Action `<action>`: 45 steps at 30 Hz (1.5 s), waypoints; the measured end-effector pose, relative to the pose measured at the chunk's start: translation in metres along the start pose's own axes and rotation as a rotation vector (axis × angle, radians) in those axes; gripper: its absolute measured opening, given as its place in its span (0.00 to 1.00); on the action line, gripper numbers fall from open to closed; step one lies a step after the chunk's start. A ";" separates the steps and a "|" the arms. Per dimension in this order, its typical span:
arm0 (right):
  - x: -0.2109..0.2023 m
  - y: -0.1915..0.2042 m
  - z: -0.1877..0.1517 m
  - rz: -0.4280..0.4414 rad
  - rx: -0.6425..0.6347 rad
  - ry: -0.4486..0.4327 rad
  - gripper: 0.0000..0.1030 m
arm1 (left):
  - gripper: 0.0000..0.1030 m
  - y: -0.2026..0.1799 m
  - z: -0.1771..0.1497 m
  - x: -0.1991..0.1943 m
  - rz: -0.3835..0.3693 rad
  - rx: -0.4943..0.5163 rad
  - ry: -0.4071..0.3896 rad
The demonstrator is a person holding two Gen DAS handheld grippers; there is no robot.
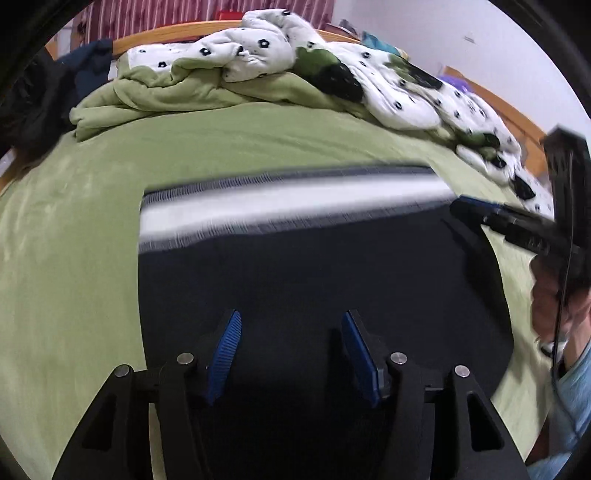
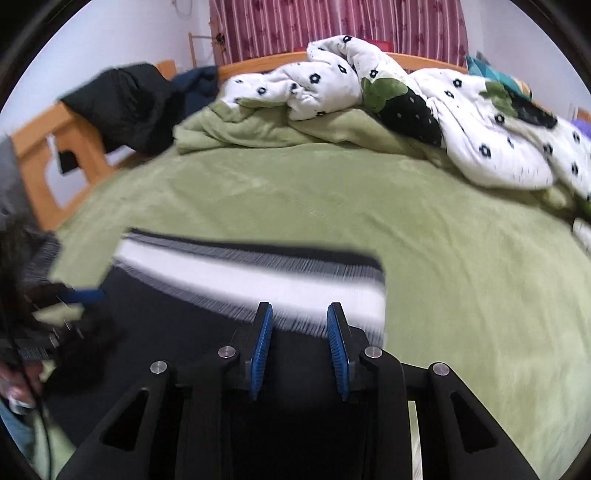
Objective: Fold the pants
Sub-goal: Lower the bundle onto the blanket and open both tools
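Observation:
Dark navy pants [image 1: 314, 273] with a white and grey striped waistband [image 1: 291, 206] lie flat on the green bed sheet. My left gripper [image 1: 291, 321] is open just above the dark fabric and holds nothing. My right gripper [image 2: 300, 314] is open over the pants [image 2: 177, 332], its blue pads near the striped waistband [image 2: 251, 273], and holds nothing. The right gripper also shows at the right edge of the left wrist view [image 1: 480, 212], beside the waistband's right end. The left gripper shows blurred at the left edge of the right wrist view [image 2: 79, 295].
A green sheet [image 1: 74, 258] covers the bed. A crumpled white flowered duvet [image 1: 388, 85] and green blanket [image 1: 166, 92] lie piled at the far side. Dark clothes [image 2: 129, 103] hang on the wooden bed frame [image 2: 44, 155]. A striped curtain [image 2: 332, 29] hangs behind.

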State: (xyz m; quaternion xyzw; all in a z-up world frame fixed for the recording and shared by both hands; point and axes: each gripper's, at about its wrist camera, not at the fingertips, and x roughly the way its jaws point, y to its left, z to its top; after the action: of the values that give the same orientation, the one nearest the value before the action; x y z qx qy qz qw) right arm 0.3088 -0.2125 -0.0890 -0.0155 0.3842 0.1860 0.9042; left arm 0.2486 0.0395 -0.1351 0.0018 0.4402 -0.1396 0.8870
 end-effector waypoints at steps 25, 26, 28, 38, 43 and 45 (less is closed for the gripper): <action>-0.061 -0.001 -0.121 -0.075 0.126 0.057 0.30 | 0.59 0.010 -0.125 -0.068 0.240 -0.140 -0.022; -0.052 -0.002 -0.124 -0.078 0.141 0.078 0.30 | 0.59 0.014 -0.127 -0.059 0.226 -0.168 0.010; -0.043 -0.001 -0.129 -0.090 0.154 0.080 0.30 | 0.59 0.015 -0.130 -0.056 0.214 -0.179 -0.005; -0.074 -0.005 -0.114 -0.047 0.185 -0.004 0.30 | 0.58 0.017 -0.113 -0.102 0.144 -0.191 -0.139; -0.040 0.005 -0.119 -0.106 0.121 0.097 0.30 | 0.58 0.011 -0.106 -0.069 0.177 -0.125 -0.027; -0.046 0.004 -0.124 -0.104 0.116 0.082 0.30 | 0.58 0.012 -0.118 -0.071 0.121 -0.107 -0.010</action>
State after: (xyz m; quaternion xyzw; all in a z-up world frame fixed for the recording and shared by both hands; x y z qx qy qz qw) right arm 0.1921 -0.2449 -0.1436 0.0093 0.4296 0.1156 0.8956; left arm 0.1187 0.0830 -0.1532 -0.0197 0.4418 -0.0620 0.8948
